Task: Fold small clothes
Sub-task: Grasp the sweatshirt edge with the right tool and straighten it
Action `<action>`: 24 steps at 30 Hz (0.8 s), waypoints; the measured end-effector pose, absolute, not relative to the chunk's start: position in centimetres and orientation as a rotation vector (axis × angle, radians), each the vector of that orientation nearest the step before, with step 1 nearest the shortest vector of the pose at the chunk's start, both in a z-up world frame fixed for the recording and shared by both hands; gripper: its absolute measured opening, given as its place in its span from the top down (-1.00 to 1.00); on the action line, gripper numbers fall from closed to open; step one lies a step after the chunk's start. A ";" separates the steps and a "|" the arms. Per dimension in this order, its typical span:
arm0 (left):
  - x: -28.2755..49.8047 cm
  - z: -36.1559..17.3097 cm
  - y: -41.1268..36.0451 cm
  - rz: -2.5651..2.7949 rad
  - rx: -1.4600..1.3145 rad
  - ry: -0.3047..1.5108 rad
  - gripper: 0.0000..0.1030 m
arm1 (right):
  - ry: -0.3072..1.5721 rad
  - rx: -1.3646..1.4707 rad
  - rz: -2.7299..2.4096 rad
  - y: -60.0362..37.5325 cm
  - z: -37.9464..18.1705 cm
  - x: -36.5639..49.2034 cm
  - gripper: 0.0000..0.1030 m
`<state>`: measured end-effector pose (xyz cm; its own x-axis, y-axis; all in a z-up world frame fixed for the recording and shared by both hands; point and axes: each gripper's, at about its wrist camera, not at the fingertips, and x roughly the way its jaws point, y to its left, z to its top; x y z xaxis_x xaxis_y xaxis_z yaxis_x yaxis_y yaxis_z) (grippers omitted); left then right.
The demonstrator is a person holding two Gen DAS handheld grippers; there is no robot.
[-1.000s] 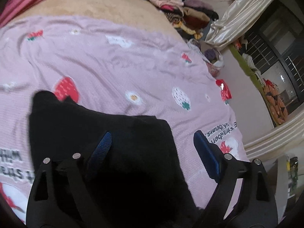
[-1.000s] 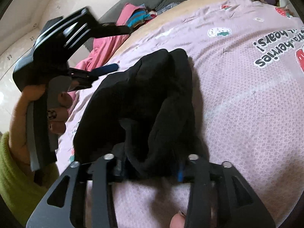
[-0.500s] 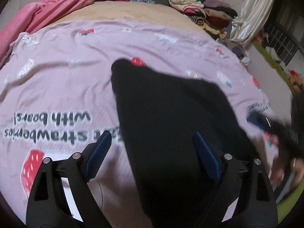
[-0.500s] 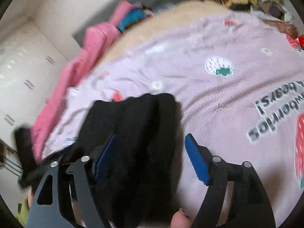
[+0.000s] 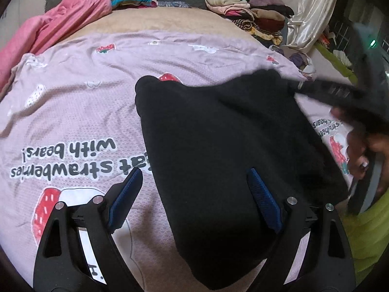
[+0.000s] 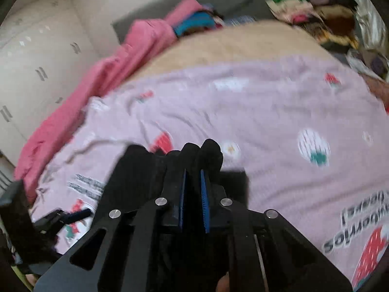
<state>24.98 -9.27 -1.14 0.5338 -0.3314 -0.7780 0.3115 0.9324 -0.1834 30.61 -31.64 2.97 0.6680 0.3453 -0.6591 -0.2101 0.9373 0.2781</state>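
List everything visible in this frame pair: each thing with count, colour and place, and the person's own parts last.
black garment: one, black, lying on the strawberry blanket, one edge pinched by the right gripper
strawberry blanket: one, pale pink with printed strawberries and text, covering the bed
pink cloth: one, pink, bunched at the far left edge of the bed
folded clothes pile: one pile, mixed colours, far right beyond the bed
curtain: one, cream, far right
left gripper: one, black with blue pads, open above the garment's near edge
right gripper: one, black with blue pads, shut on the garment
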 end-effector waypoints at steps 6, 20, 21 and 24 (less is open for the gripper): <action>24.7 -1.9 -9.8 -0.410 -0.018 0.963 -0.57 | 0.832 0.182 0.264 -33.7 0.1 32.5 0.80; 23.9 -1.4 -9.8 -0.414 -0.018 0.959 -0.57 | 0.798 0.233 0.219 -36.1 0.9 28.9 0.53; 23.8 -1.3 -9.8 -0.415 -0.020 0.958 -0.57 | 0.791 0.228 0.229 -36.0 1.4 28.2 0.37; 23.4 -1.0 -9.9 -0.420 -0.016 0.950 -0.57 | 0.773 0.208 0.242 -35.5 2.6 26.7 0.22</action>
